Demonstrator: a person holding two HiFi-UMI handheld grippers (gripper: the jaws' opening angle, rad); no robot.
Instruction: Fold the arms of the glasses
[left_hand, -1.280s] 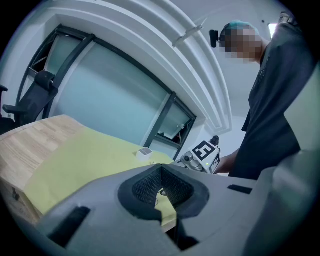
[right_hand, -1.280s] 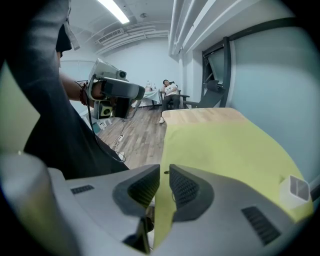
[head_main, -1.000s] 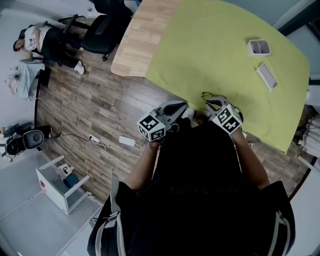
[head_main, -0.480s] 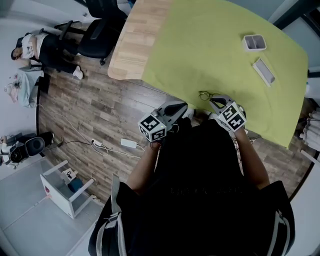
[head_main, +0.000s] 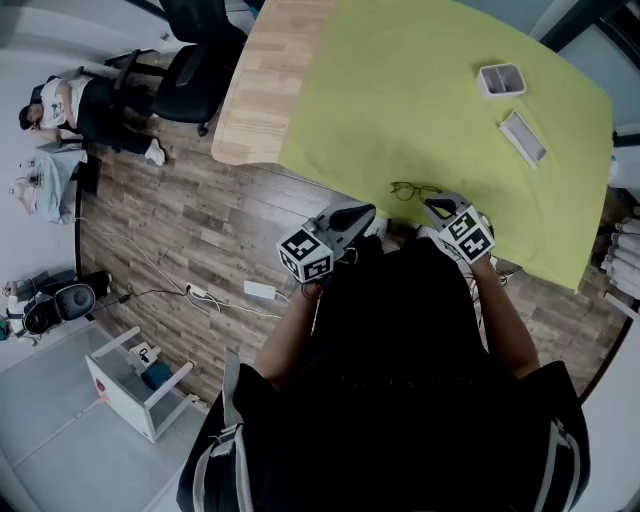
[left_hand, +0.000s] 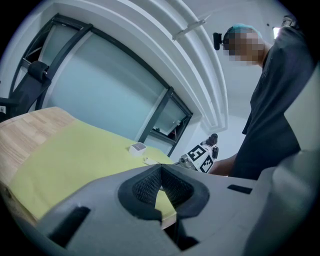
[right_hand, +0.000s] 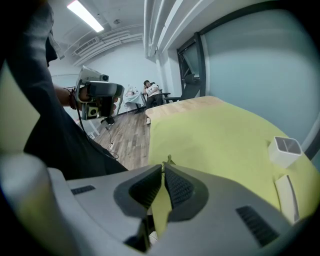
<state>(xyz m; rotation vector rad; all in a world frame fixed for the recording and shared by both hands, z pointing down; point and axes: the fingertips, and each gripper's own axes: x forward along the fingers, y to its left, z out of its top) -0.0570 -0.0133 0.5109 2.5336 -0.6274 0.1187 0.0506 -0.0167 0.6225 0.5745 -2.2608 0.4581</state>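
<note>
The glasses (head_main: 414, 190) lie on the green cloth (head_main: 440, 90) right at the near edge of the worktop (head_main: 262, 85), lenses side by side and both arms seemingly not yet folded, though they are too thin to read in the head view. The right gripper (head_main: 437, 206) sits just beside them with its jaws pressed nearly together. In its own view a thin olive sliver (right_hand: 169, 160) pokes out between the tips, most likely the end of a glasses arm, so it appears pinched on that arm. The left gripper (head_main: 362, 212) hangs off the worktop edge by the person's body, jaws closed tip to tip with nothing between them, well short of the frame. The main risk is the thin hold: an arm end caught only at the jaw tips can slip out or twist as it is swung inward. With nothing bracing the front, the light frame may simply slide on the cloth instead of hinging. So near the edge, such a slide could drop the glasses to the floor.
</note>
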